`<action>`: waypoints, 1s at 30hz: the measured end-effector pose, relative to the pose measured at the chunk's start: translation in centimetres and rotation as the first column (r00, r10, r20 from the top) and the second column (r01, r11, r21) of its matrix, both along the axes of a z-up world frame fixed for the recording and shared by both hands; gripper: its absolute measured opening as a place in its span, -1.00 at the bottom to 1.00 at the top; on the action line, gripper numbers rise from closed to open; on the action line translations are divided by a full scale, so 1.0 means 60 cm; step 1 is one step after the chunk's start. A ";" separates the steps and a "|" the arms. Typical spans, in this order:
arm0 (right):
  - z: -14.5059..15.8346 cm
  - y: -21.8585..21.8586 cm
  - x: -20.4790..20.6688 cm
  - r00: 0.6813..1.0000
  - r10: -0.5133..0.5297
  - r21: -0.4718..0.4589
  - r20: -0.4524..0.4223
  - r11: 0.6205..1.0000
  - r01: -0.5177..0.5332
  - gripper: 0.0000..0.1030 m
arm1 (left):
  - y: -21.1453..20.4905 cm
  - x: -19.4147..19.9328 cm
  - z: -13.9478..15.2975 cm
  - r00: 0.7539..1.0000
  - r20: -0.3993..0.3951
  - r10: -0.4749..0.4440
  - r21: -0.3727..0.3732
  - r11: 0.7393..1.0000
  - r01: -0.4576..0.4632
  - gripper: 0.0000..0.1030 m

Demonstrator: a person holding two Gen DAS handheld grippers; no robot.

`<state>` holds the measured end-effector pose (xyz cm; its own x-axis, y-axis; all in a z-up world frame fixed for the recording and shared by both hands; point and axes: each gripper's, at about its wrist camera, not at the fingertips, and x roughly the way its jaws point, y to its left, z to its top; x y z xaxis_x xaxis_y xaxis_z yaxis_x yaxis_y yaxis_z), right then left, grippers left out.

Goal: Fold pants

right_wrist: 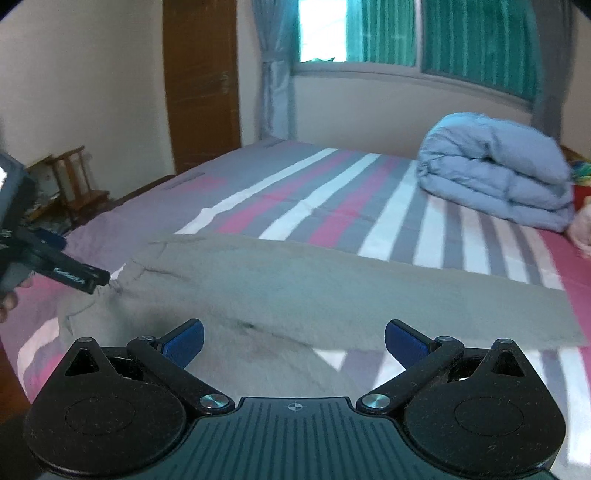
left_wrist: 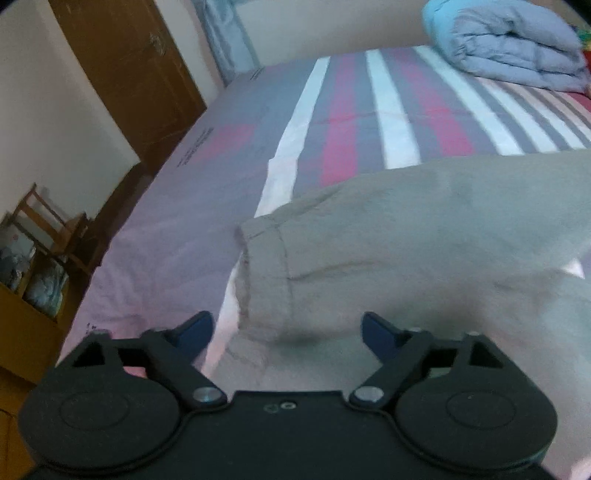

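Observation:
Grey-beige pants point(left_wrist: 424, 236) lie on the striped bed, one leg stretching to the right in the right wrist view point(right_wrist: 332, 291). A hemmed edge point(left_wrist: 266, 273) faces my left gripper. My left gripper point(left_wrist: 288, 332) is open, its blue-padded fingers straddling the hem just above the cloth. It also shows in the right wrist view point(right_wrist: 98, 280) at the left, its tips at the pants' crumpled left edge. My right gripper point(right_wrist: 293, 341) is open and empty, low over the near part of the pants.
The bed sheet point(right_wrist: 332, 184) has grey, pink and white stripes. A folded blue-grey duvet point(right_wrist: 495, 173) sits at the far right. A wooden door point(right_wrist: 201, 81), a window with green curtains point(right_wrist: 388, 33) and a wooden rack point(right_wrist: 79, 177) stand beyond the bed.

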<state>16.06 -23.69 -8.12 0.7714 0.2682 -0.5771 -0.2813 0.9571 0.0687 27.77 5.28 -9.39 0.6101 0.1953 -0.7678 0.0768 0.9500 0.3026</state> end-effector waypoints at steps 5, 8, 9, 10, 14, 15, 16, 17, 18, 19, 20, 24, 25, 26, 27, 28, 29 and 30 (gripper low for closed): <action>-0.021 0.013 0.109 0.996 0.076 -0.010 -0.052 0.997 -0.076 1.00 | 0.051 0.107 -0.030 0.999 -0.041 0.028 -0.009 1.000 -0.029 0.45; -0.045 0.027 0.173 0.986 0.141 -0.053 -0.086 0.988 -0.146 1.00 | 0.070 0.157 -0.053 0.998 -0.067 0.016 0.028 1.000 -0.014 0.34; -0.054 0.031 0.195 0.981 0.165 -0.064 -0.098 0.983 -0.171 1.00 | 0.076 0.174 -0.061 0.997 -0.081 0.013 0.030 0.999 -0.011 0.30; -0.064 0.035 0.216 0.977 0.181 -0.073 -0.110 0.979 -0.190 1.00 | 0.082 0.188 -0.069 0.996 -0.093 0.010 0.027 1.000 -0.007 0.28; -0.100 0.049 0.297 0.957 0.245 -0.087 -0.155 0.962 -0.260 1.00 | 0.098 0.250 -0.101 0.990 -0.140 -0.030 0.026 0.999 0.034 0.26; -0.106 0.053 0.313 0.953 0.256 -0.099 -0.161 0.957 -0.274 1.00 | 0.101 0.264 -0.110 0.988 -0.150 -0.042 0.018 0.999 0.045 0.26; -0.112 0.057 0.331 0.949 0.267 -0.105 -0.167 0.952 -0.287 1.00 | 0.104 0.277 -0.119 0.986 -0.157 -0.056 0.017 0.998 0.059 0.27; -0.121 0.062 0.355 0.942 0.285 -0.111 -0.177 0.945 -0.307 1.00 | 0.106 0.288 -0.128 0.985 -0.162 -0.067 0.027 0.997 0.072 0.28; -0.129 0.066 0.374 0.937 0.296 -0.122 -0.186 0.939 -0.321 1.00 | 0.108 0.299 -0.136 0.983 -0.164 -0.082 0.036 0.995 0.089 0.38; -0.137 0.071 0.396 0.931 0.308 -0.135 -0.196 0.932 -0.337 1.00 | 0.109 0.309 -0.143 0.981 -0.166 -0.101 0.043 0.993 0.109 0.52; -0.146 0.077 0.417 0.922 0.325 -0.147 -0.209 0.922 -0.358 1.00 | 0.110 0.319 -0.149 0.979 -0.166 -0.119 0.057 0.990 0.130 0.57; -0.182 0.094 0.501 0.882 0.383 -0.163 -0.274 0.885 -0.435 1.00 | 0.109 0.339 -0.164 0.964 -0.159 -0.211 0.083 0.971 0.226 0.82; -0.187 0.095 0.517 0.876 0.390 -0.159 -0.282 0.882 -0.444 1.00 | 0.110 0.342 -0.170 0.959 -0.167 -0.229 0.090 0.965 0.247 0.89; -0.193 0.097 0.534 0.865 0.403 -0.148 -0.298 0.876 -0.459 1.00 | 0.111 0.344 -0.174 0.955 -0.173 -0.242 0.090 0.962 0.260 0.89; -0.200 0.098 0.552 0.857 0.410 -0.140 -0.311 0.872 -0.468 1.00 | 0.114 0.347 -0.178 0.950 -0.185 -0.251 0.074 0.961 0.268 0.88; -0.205 0.100 0.567 0.853 0.414 -0.136 -0.317 0.871 -0.473 1.00 | 0.117 0.350 -0.182 0.947 -0.197 -0.255 0.051 0.962 0.270 0.80; -0.211 0.102 0.580 0.843 0.423 -0.125 -0.332 0.866 -0.484 1.00 | 0.122 0.353 -0.184 0.944 -0.206 -0.259 0.019 0.963 0.269 0.72; -0.219 0.101 0.594 0.835 0.425 -0.116 -0.349 0.865 -0.489 1.00 | 0.127 0.354 -0.185 0.939 -0.221 -0.263 -0.032 0.964 0.262 0.47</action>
